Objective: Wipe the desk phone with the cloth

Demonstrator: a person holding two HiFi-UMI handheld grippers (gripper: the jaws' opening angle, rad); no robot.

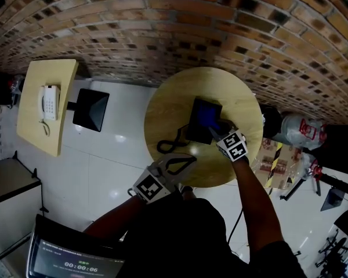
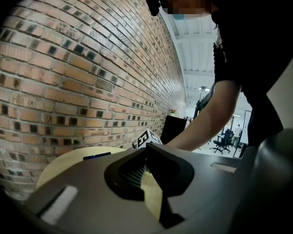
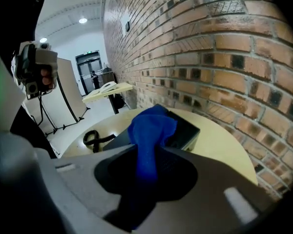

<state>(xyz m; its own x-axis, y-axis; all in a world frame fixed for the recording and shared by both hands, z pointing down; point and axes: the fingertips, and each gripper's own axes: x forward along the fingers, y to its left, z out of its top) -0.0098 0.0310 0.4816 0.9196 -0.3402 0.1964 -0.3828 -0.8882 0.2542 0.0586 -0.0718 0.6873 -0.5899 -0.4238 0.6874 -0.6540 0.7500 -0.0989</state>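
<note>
A black desk phone (image 1: 197, 129) lies on the round wooden table (image 1: 162, 109), its coiled cord (image 1: 169, 145) trailing off to the left. A blue cloth (image 1: 209, 116) rests on top of the phone. My right gripper (image 1: 218, 131) is shut on that cloth and holds it against the phone. In the right gripper view the cloth (image 3: 149, 128) hangs bunched between the jaws over the phone (image 3: 188, 130). My left gripper (image 1: 187, 158) hovers at the table's near edge, apart from the phone, with its jaws together and nothing in them. In the left gripper view the tabletop (image 2: 63, 165) shows beyond the gripper (image 2: 147, 154).
A brick wall (image 1: 180, 33) runs behind the table. To the left stand a rectangular table (image 1: 35, 126) with a white phone (image 1: 48, 102) and a black seat (image 1: 91, 109). Bags and gear (image 1: 298, 132) crowd the floor to the right. A screen (image 1: 75, 262) sits near my feet.
</note>
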